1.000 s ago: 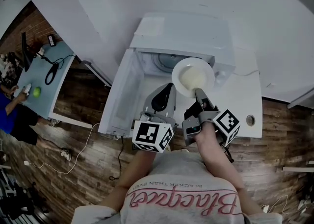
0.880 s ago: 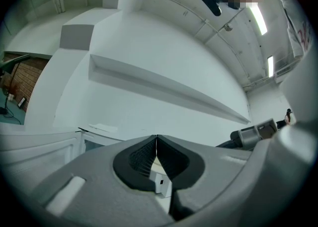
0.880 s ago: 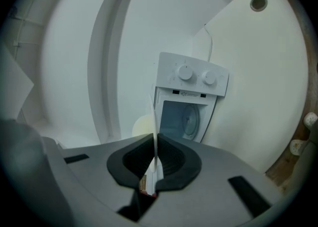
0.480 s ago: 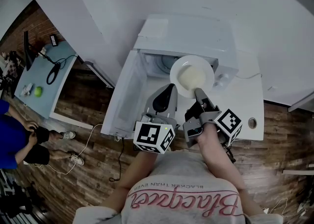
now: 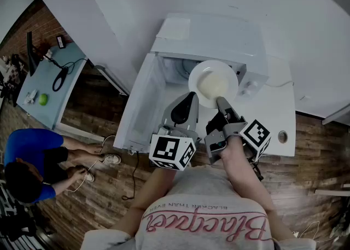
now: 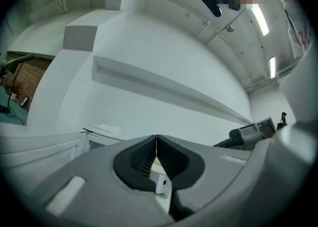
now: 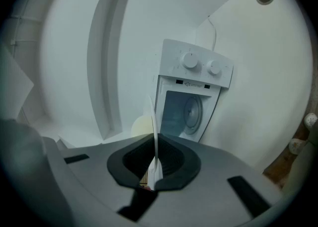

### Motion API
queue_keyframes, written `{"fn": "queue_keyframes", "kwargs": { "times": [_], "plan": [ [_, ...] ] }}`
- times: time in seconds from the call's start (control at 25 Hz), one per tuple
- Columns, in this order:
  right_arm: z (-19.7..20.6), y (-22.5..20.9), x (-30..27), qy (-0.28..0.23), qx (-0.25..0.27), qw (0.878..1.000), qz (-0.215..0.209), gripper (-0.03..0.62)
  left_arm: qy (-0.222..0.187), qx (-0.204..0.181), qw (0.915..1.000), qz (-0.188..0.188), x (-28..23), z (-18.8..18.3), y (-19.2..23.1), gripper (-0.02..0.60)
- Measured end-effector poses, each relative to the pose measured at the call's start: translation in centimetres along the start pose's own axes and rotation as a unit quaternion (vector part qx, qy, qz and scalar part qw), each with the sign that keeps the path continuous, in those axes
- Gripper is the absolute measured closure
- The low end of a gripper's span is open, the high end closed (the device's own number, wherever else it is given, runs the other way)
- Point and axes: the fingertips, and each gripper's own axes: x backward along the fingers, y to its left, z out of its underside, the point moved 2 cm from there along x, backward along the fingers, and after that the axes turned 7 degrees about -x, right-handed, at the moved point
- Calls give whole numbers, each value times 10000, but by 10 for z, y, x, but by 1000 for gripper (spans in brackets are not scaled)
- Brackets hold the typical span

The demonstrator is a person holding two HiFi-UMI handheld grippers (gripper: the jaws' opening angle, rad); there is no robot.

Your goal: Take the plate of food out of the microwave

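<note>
Right hand: forearm runs out from the body toward the microwave [image 5: 208,38], and the right gripper [image 5: 220,101] points level at it. Its jaws are clamped on the near rim of the white plate [image 5: 199,74]. The plate hangs in front of the open cavity, toward its right side, above the white table [image 5: 273,117].

Left hand: the left gripper [image 5: 190,97] sits just left of the right one, nose slightly raised. It lies near the plate's near-left edge; contact cannot be confirmed from above.

Left gripper view: the left gripper [image 6: 157,139] has its jaws pressed together with nothing between them. Only white wall and ceiling lie beyond.

Right gripper view: the right gripper [image 7: 155,146] is rolled on its side, so the plate [image 7: 151,116] reads as a thin edge between the pads. This view alone shows the microwave's front: two knobs [image 7: 190,60] on the control panel and a round disc [image 7: 194,112] inside the cavity.

Head view alone shows the door [image 5: 143,101] swung open to the left.

Contents: the plate carries a pale round mound of food [image 5: 214,86], centred, also visible as a pale patch left of the plate's edge [image 7: 140,125]. Nothing but the disc is seen in the cavity.
</note>
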Motion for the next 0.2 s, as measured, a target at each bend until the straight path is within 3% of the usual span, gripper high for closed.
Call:
{"fn": "queue_keyframes", "kwargs": {
  "times": [0.2],
  "plan": [
    [-1,1,-1,28,89,10000,33,574,17,9,10000,35,-2,2,0,575]
  ]
}}
